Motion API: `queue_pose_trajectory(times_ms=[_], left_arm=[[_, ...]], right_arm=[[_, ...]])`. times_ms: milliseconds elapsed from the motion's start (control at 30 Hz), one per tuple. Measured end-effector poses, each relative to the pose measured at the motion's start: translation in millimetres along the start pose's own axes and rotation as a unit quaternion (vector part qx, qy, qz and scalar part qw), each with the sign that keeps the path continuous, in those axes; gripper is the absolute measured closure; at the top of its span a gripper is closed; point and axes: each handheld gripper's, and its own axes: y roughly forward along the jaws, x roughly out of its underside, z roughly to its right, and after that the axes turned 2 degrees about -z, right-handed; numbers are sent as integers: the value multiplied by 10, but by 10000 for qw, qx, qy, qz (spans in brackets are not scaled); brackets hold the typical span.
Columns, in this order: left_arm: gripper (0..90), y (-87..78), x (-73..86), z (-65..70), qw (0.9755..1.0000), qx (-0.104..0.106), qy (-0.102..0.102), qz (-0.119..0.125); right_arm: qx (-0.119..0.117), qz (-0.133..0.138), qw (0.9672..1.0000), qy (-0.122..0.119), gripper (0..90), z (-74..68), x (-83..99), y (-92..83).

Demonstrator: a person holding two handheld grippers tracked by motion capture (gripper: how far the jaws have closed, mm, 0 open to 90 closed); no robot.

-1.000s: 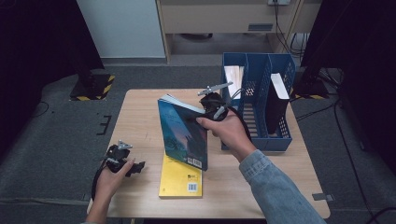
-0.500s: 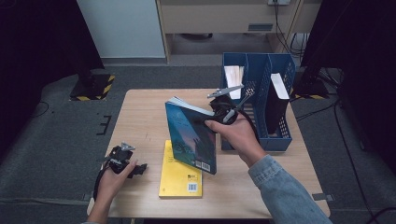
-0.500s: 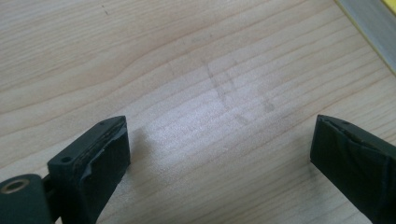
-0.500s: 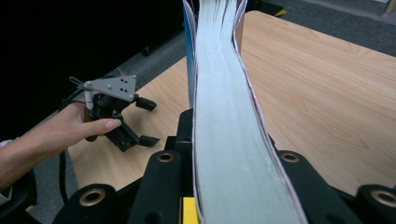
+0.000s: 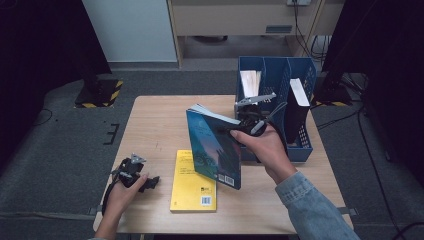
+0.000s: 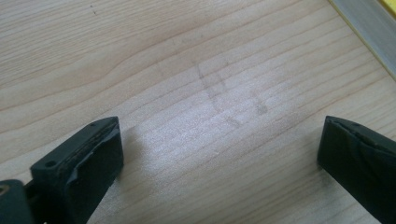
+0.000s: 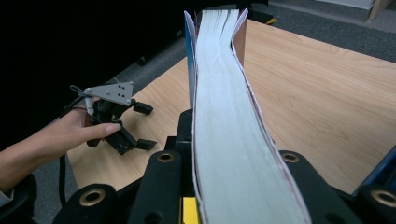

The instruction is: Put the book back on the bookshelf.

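Page edges of the blue book (image 7: 233, 121) face the right gripper view.

table (image 5: 155, 125): light wood, sitting on grey carpet
yellow book (image 5: 194, 182): lying flat near the table's front edge, barcode end facing the front
blue file rack (image 5: 301, 145): standing at the table's far right corner
white papers (image 5: 249, 82): sticking up in the rack's left slot
black binder (image 5: 297, 112): leaning in its right slot
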Motion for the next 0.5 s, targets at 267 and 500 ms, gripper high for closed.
queue_pose_trajectory(times_ms=[267, 500], left_arm=[[0, 4, 28, 18, 9999, -59, -58, 130], [0, 4, 23, 33, 9999, -78, -75, 109]], right_arm=[[31, 93, 9999, 42, 732, 15, 73, -147], [29, 133, 9998, 151, 732, 60, 140, -263]])
